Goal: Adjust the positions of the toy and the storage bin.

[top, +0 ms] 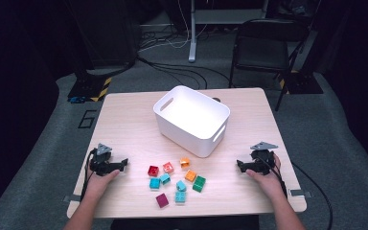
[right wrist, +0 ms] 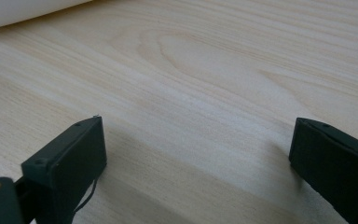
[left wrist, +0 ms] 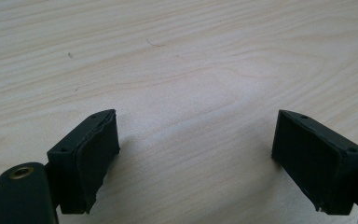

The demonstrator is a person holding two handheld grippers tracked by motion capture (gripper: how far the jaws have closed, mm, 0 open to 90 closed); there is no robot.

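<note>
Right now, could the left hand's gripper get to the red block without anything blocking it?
Probably yes. The left gripper rests with jaws open on bare table, and nothing lies between it and the red block, the cluster's nearest piece.

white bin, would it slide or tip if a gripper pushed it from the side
The white bin looks like thin plastic and seems empty, so it is probably light and would likely slide on the smooth table. Its broad base makes tipping unlikely under a low push. The walls may flex a little near the handle cutouts.
</note>
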